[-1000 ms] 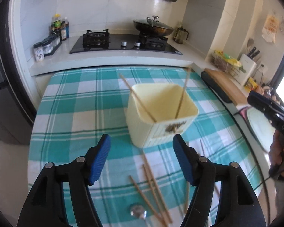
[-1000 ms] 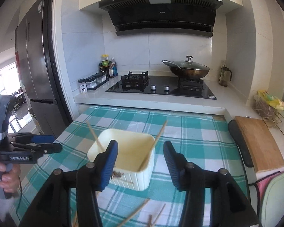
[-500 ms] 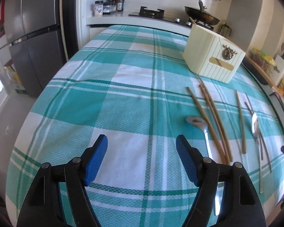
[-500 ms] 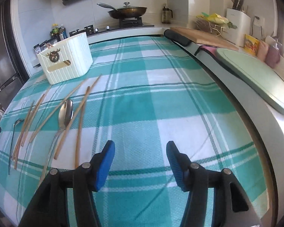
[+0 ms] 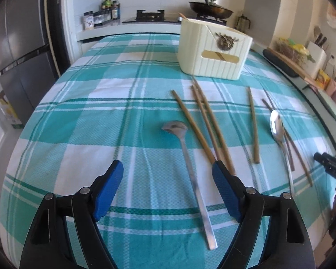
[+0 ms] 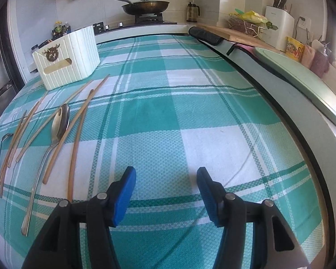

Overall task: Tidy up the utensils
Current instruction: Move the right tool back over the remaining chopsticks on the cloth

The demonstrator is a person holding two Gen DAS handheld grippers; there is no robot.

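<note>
Both grippers are hanging over the checked tablecloth (image 5: 82,116) with nothing in them. Closest to the left camera, the left gripper (image 5: 168,174) has its blue pads spread wide, and they've just been opening further; the handle of a flat-ended metal spoon (image 5: 191,174) runs up between them on the cloth, but neither pad touches it. The tip of the right-hand pad sits over the near ends of a bunch of chopsticks (image 5: 203,123), can't tell if it's touching them. The right gripper (image 6: 165,176) is roughly half open over bare cloth, gripping nothing, well clear of the utensils off to its left.

Next out: more loose chopsticks fanned across the cloth, plus a second, oval spoon (image 6: 56,134) lying among them, bowl end away from the camera. One single chopstick (image 5: 253,125) lies apart from the rest, between the bunch and that spoon.

Further back stands the cream ribbed utensil box (image 5: 212,49), upright, with a chopstick poking out of the top. Behind the table edge is the stove with a lidded wok (image 6: 145,5), and a fridge (image 5: 18,44) off to the left.
</note>
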